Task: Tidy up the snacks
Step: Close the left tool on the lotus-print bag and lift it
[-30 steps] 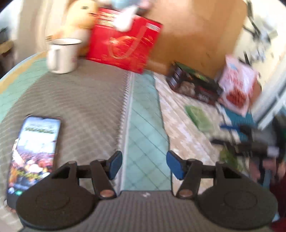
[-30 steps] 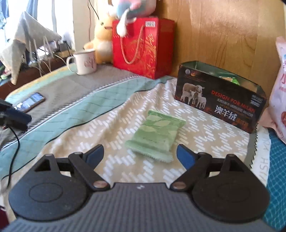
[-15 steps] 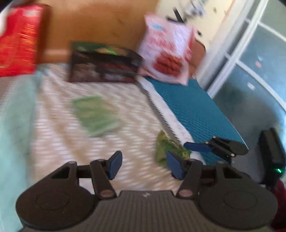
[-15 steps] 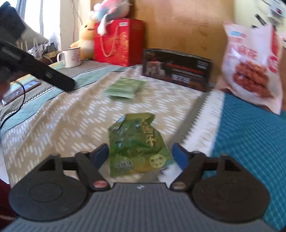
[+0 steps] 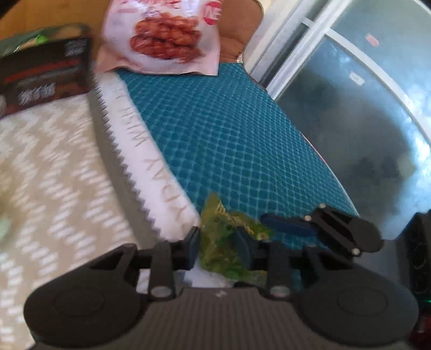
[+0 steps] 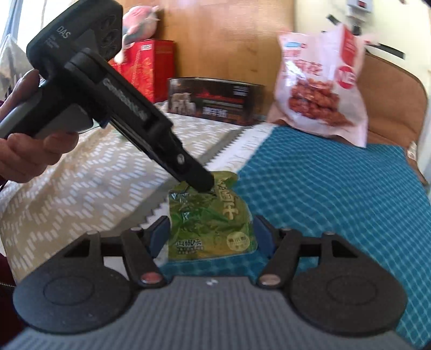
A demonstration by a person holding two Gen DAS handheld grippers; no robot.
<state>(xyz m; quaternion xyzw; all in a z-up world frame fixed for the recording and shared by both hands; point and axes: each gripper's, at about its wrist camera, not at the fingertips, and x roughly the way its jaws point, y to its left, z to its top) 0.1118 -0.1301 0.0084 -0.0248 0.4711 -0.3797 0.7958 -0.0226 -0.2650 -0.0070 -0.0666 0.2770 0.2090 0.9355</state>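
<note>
A green snack packet (image 6: 212, 223) lies on the bed where the white strip meets the teal cover. My right gripper (image 6: 211, 237) is open, its blue pads on either side of the packet's near end. My left gripper (image 5: 219, 249) comes in from the left; its fingers straddle the packet (image 5: 225, 242) with a narrow gap, and its tip (image 6: 200, 180) rests over the packet's far edge in the right wrist view. I cannot tell whether it grips the packet. A dark open box (image 6: 215, 99) stands at the back.
A large pink snack bag (image 6: 320, 94) leans against the brown headboard (image 6: 390, 102). A red gift bag (image 6: 150, 67) and a plush toy (image 6: 140, 24) stand behind the box. The bed's right edge drops to a glass door (image 5: 350, 107).
Both grippers swung right, from the flat green packet and phone to the crumpled green packet. The left gripper's jaws narrowed around it. The right gripper moved closer.
</note>
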